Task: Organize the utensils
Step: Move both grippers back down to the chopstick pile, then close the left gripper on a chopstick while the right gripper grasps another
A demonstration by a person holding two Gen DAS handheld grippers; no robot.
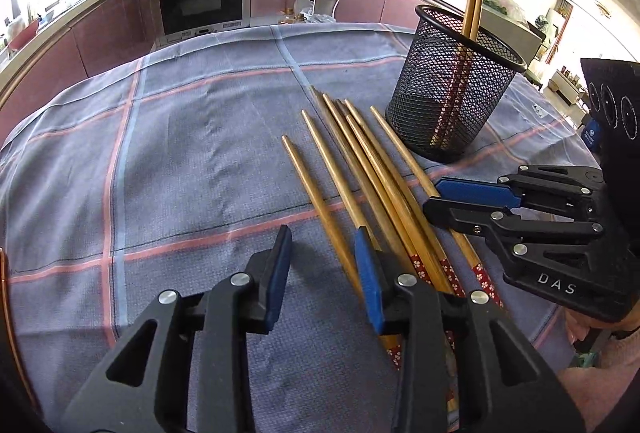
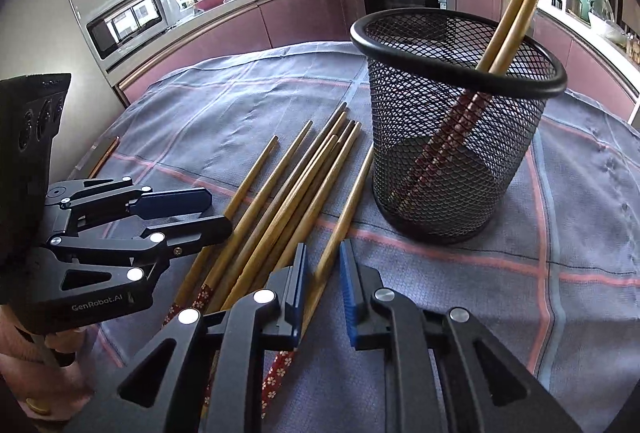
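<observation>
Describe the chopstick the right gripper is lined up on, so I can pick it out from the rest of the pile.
Start at the black mesh cup on the checked tablecloth; a fan of loose chopsticks lies to its left. The one you want is the rightmost, nearest the cup. Unlike its bunched neighbours it lies apart, running down between the open fingers of the right gripper.
</observation>
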